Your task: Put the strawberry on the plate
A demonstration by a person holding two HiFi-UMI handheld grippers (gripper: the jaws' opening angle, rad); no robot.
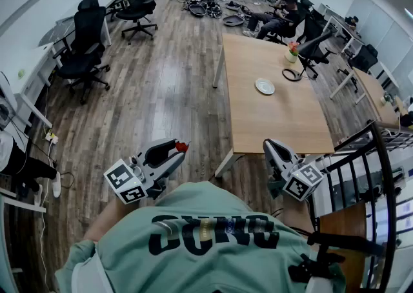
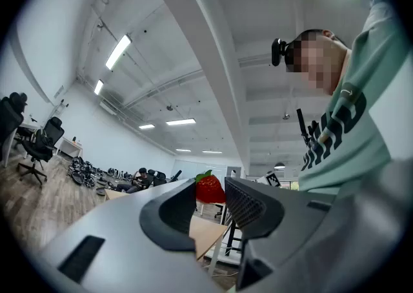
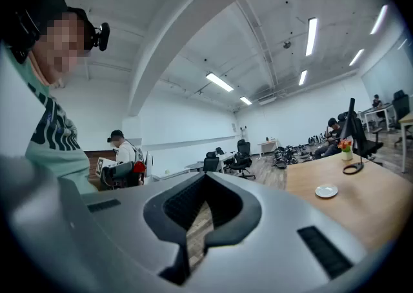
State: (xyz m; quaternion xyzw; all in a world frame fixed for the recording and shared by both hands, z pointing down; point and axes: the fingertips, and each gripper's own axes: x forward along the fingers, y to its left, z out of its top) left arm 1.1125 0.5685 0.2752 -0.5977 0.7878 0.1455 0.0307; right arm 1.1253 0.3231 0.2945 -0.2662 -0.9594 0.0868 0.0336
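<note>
By our green shirt (image 1: 206, 221), our left tool (image 1: 177, 149) tipped slightly up, gripping the strawberry (image 1: 182, 147), our right tool (image 1: 270, 146) level, clenched empty.

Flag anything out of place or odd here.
Nothing spilled or damaged. Dark gear lies strewn on the far floor. The strawberry sits pinched in the left gripper; the plate lies empty on the table.

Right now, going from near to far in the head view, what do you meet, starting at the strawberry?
strawberry → plate → black cable loop → flower pot
</note>
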